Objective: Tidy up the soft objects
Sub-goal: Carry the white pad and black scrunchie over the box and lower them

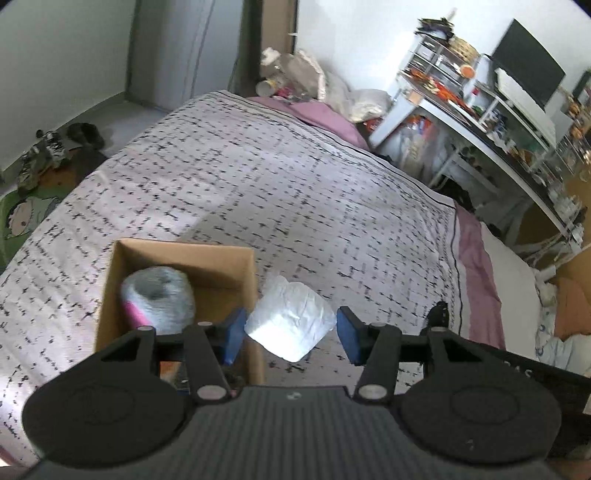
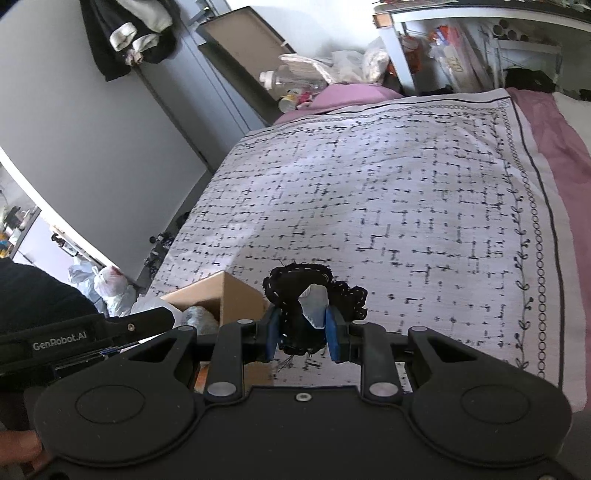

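From the left wrist camera we look down on a bed under a pale bedspread (image 1: 295,177) printed with broken black dashes, a mauve sheet showing along its far and right edges. A brown cardboard box (image 1: 184,258), open-topped and square-cornered, sits on the bedspread. Inside it lies a fuzzy grey-blue yarn ball (image 1: 159,295) with a pink band at its lower side. Just right of the box, a crinkled white packet (image 1: 291,321), soft and pillow-shaped, sits between our left gripper's (image 1: 291,336) blue pads. The jaws stand half spread around the packet; whether the pads press it we cannot tell. The gripper's black body hides the box's near wall. Far right of the box, a cluttered white desk (image 1: 461,110) carries a dark monitor.

From the right wrist camera, the same bedspread (image 2: 406,184) shows a chain-and-vine border along its edges. Our right gripper (image 2: 301,332) is clamped narrowly on a black crocheted piece (image 2: 299,284), frilly and dotted with white stitches, with a pale grey scrap caught in its folds. It hangs just right of the box (image 2: 236,295), whose corner shows beside the left pad. The other gripper's black casing (image 2: 110,328) crosses in front of the box's left side, covering most of its opening. Dark clothes (image 2: 129,33) hang on the grey wall beyond.
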